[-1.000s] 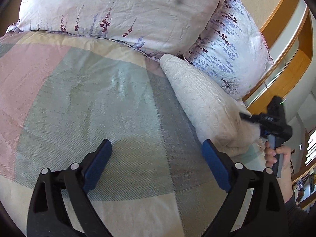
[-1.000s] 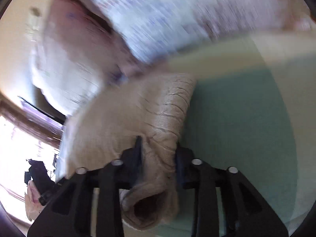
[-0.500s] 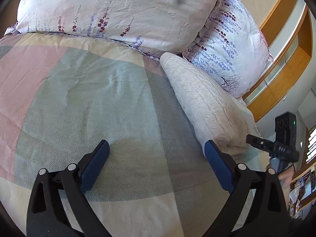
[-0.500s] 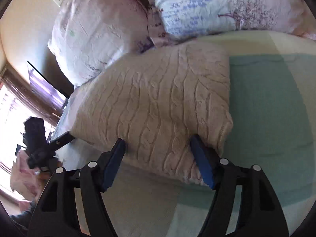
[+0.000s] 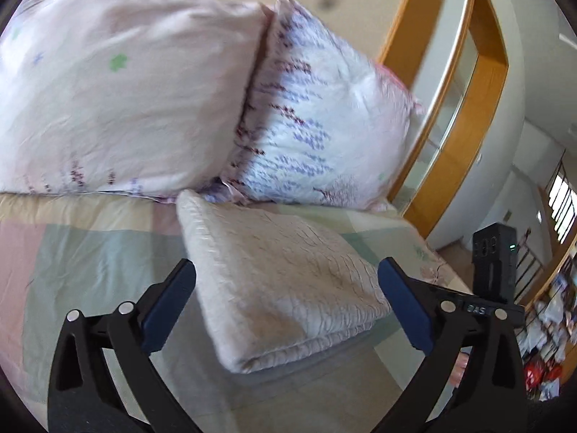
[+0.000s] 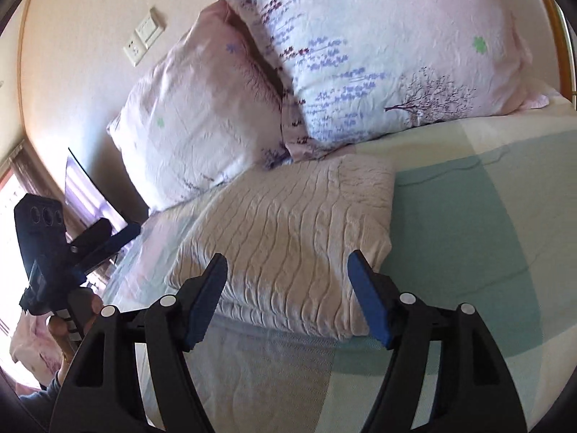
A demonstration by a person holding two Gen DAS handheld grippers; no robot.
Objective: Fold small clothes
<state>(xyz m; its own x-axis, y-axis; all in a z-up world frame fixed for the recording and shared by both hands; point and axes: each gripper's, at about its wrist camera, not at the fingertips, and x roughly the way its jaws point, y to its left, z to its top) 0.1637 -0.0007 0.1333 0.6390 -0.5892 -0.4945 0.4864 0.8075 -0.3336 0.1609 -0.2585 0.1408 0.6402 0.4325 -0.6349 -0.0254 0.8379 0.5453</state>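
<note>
- Released a second ago from the right gripper's [image 6: 286, 297] clenched pinch, the cream knit sweater [image 6: 288, 238] now lies free as a folded rectangle, and those jaws stand spread wide with nothing between them, poised just over its near edge.
- Swung round since half a second ago, the left gripper [image 5: 286, 308] now frames the folded bundle between its blue pads [image 5: 169, 305]; it too is spread wide and grasps nothing, and whether a pad brushes the knit I cannot tell.
- Just past both sets of fingers, the sweater rests flat on the pastel checked bedspread [image 6: 468, 223], layers stacked at the near edge, its far corner close against the pillows.
- Judging from that tidy shape and both tools let go, the fold of this garment looks finished; what remains is probably a last smoothing or moving on to another piece.
- Behind it lean two floral pillows: a pink one [image 5: 119, 83] and a white one with purple sprigs [image 5: 324, 122].
- Farthest off, a wooden door frame [image 5: 465, 122] shows in the left view and wall sockets [image 6: 144, 39] in the right.
</note>
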